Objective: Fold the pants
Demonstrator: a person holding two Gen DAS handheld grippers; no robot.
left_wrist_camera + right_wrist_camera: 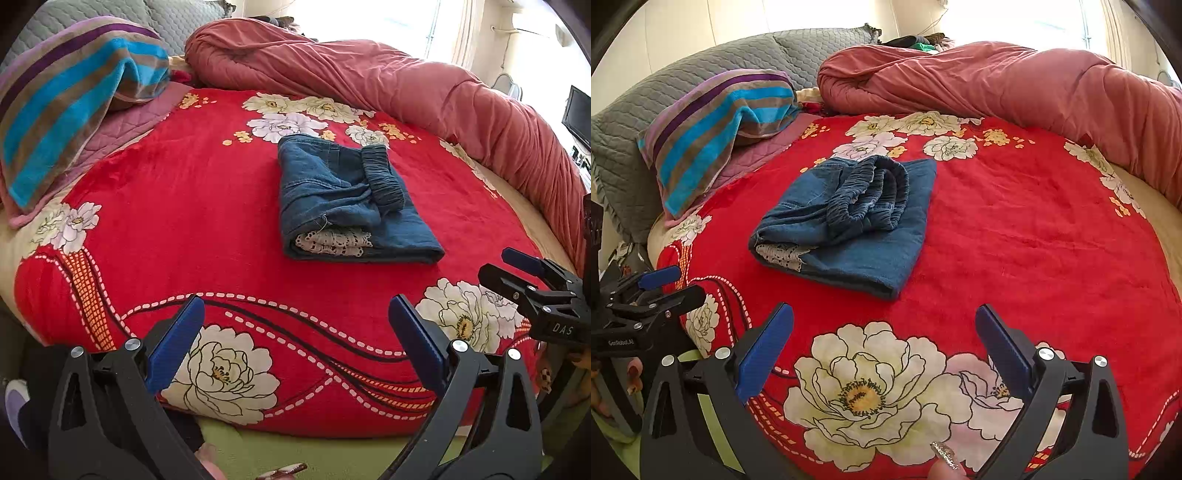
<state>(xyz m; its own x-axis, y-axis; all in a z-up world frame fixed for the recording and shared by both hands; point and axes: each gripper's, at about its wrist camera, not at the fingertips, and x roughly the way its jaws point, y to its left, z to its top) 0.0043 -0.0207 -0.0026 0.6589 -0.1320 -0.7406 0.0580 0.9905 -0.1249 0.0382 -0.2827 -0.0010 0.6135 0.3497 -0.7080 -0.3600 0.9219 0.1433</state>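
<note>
Blue denim pants (354, 206) (849, 229) lie folded into a compact rectangle in the middle of the red flowered blanket (184, 206) (1015, 229). Their gathered elastic waistband rests on top, and a white lace trim shows at the near fold. My left gripper (295, 321) stands open near the bed's front edge, short of the pants, with nothing between its blue pads; it shows at the left of the right wrist view (689, 282). My right gripper (884, 325) is open and empty too, to the pants' right, and appears at the right edge of the left wrist view (496, 264).
A striped towel (74, 96) (716, 125) drapes over pillows at the back left, with grey quilted pillows (683, 81) behind. A rolled pink duvet (406, 88) (1015, 81) runs along the far and right sides. A fingertip with a glitter nail (945, 458) shows at the bottom.
</note>
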